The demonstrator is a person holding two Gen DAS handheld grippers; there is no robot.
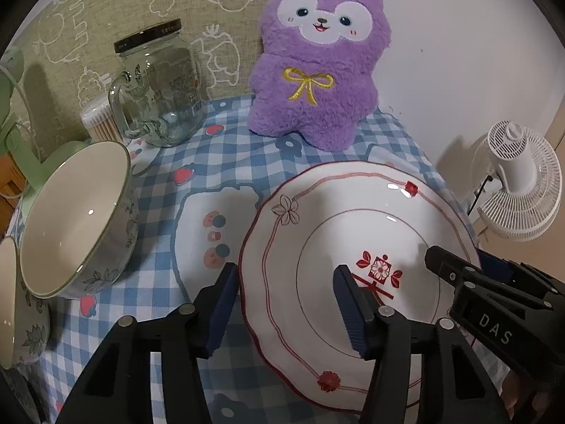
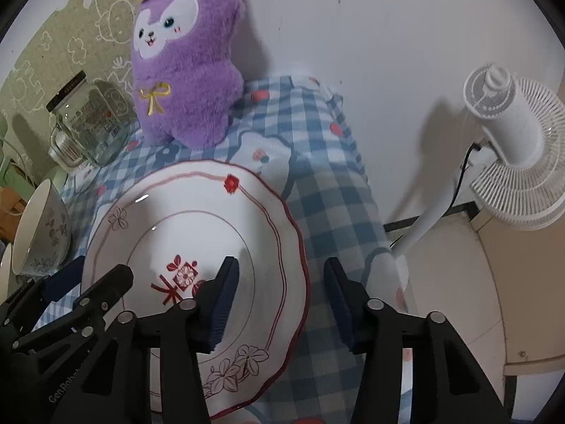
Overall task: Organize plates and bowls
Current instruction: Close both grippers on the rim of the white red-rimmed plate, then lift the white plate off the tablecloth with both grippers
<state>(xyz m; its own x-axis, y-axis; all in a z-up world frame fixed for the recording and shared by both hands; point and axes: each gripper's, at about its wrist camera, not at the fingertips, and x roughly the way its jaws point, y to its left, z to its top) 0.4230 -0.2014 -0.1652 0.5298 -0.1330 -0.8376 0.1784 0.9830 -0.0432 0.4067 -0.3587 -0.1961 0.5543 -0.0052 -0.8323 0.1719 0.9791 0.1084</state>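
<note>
A big white plate [image 1: 353, 275] with a wavy red edge and a red flower picture in its middle lies flat on a blue checked cloth [image 1: 197, 162]. It sits near the right end of the table, and the cloth hangs down over the table edge just past it.

The left gripper [image 1: 287, 309] stands over the plate's left edge — one blue pad is outside the rim, above the cloth, and the other is above the inside of the plate. The jaws are about half open, with the rim between them. The pads do not look like they are pressing on it.

The right gripper [image 2: 280, 304] does the same at the plate's right edge, with one pad over the plate and one pad outside it, half open and not squeezing.

Left of the plate stands a big bowl [image 1: 77, 219] with grey leaves painted on its side, well apart from the plate. A second bowl [image 1: 10, 304] peeks in just beside it.

Behind the plate sits a purple plush toy [image 1: 317, 56] with a gold bow, leaning on the wall. Behind and left of the plate stands a glass jar [image 1: 159, 81] with a handle — next to it is a tub of toothpicks [image 1: 97, 122]. Right of the plate, off the table, stands a white fan [image 2: 512, 148].
</note>
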